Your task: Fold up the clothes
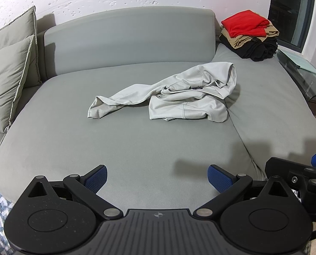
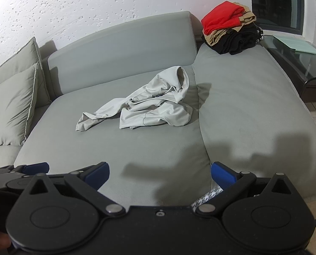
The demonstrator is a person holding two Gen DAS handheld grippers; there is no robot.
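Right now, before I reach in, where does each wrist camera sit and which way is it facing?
Left wrist: sits on the left gripper, low at the sofa's front edge, looking across the seat at the crumpled light-grey garment; its open blue-padded fingers frame the view, the right gripper at far right.
Right wrist: sits on the right gripper, same heading, slightly to the right; open fingers show.
Shared: garment, folded stack, cushions.
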